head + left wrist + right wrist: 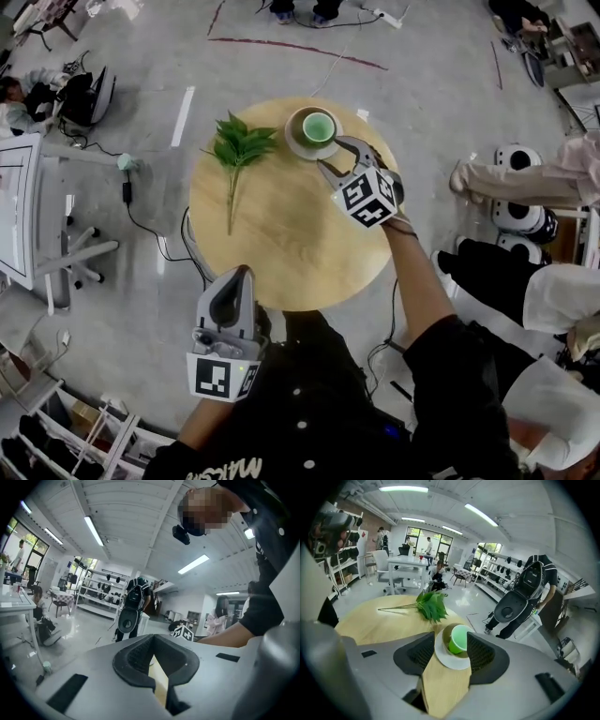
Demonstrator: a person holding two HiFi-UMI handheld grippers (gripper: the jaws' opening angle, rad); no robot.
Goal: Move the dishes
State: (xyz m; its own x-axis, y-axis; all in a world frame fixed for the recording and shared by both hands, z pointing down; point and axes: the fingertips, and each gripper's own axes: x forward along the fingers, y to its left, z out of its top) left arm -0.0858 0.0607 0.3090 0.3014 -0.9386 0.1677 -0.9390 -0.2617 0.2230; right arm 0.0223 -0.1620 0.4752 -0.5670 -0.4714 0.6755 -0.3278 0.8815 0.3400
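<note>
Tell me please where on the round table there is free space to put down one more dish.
The widest bare patch is the near half of the table, between the leafy sprig and the right gripper. A narrow strip lies left of the sprig. The far edge is crowded: the saucer with the green cup, with the open jaws close by.

Matt pale wood table [281,239], smooth green plastic cup [318,126], glossy white saucer [296,146].

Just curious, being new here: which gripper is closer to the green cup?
Right. The right gripper is open beside the green cup, at its plate; the left gripper is far back, by the table's near edge.
</note>
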